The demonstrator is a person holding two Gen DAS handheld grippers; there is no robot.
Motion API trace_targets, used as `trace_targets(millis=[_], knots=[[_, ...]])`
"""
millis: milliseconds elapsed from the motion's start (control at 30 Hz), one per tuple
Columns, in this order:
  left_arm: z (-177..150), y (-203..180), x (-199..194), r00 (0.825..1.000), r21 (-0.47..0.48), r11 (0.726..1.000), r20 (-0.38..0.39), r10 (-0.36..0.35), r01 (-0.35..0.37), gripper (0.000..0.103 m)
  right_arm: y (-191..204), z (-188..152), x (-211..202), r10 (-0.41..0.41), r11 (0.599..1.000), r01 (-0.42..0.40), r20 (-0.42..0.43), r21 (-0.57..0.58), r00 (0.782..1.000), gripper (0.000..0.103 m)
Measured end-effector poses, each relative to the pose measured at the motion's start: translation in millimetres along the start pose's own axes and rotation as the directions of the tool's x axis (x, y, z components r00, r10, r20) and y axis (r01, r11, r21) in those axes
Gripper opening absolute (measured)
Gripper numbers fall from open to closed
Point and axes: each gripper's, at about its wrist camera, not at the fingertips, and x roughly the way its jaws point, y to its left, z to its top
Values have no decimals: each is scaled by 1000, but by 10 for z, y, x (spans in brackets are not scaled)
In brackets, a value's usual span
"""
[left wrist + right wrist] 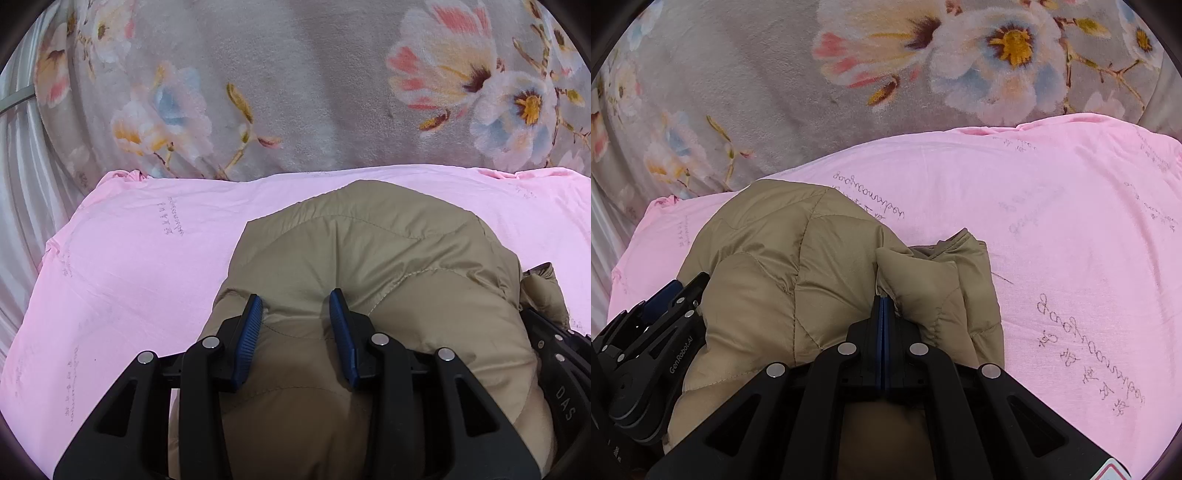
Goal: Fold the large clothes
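A tan quilted puffer jacket [369, 240] lies bunched on a pink sheet [129, 258]. My left gripper [295, 306] has its blue pads pressed into a thick puffy fold of the jacket, which bulges between them. In the right wrist view the jacket [775, 240] fills the lower left. My right gripper [882, 301] is shut, and a raised flap of the jacket meets its fingertips. The left gripper [661, 306] shows at the left edge against the jacket's side. Part of the right gripper's body [554, 350] shows at the right edge of the left wrist view.
The pink sheet [1071, 221] with faint printed writing spreads wide to the right of the jacket. Behind it lies a grey plush blanket [295, 74] with large flowers. White pleated fabric [22, 184] hangs at the far left.
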Motion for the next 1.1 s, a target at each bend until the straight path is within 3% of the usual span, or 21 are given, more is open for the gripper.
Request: trace_targets(millis=[300, 400, 600, 700, 867, 1100], knots=[[12, 10, -8, 1000, -2, 1000, 1, -2, 2, 36, -29, -4, 24, 25, 1000, -25, -8, 18, 1000, 0], [28, 84, -44, 999, -16, 999, -10, -37, 37, 37, -103, 3, -39, 68, 997, -67, -17, 31, 998, 0], [-127, 343, -589, 989, 12, 990, -33, -141, 141, 39, -18, -201, -832, 45, 996, -45, -1, -76, 999, 3], [-310, 420, -811, 986, 9, 987, -58, -157, 157, 39, 83, -446, -943, 12, 990, -18, -43, -140, 999, 3], [-541, 416, -900, 988, 4, 990, -72, -139, 140, 39, 84, -673, -852, -24, 990, 17, -45, -141, 999, 3], [-682, 314, -877, 996, 17, 996, -15, -92, 93, 39, 150, -803, -785, -78, 981, 80, 20, -177, 997, 3]])
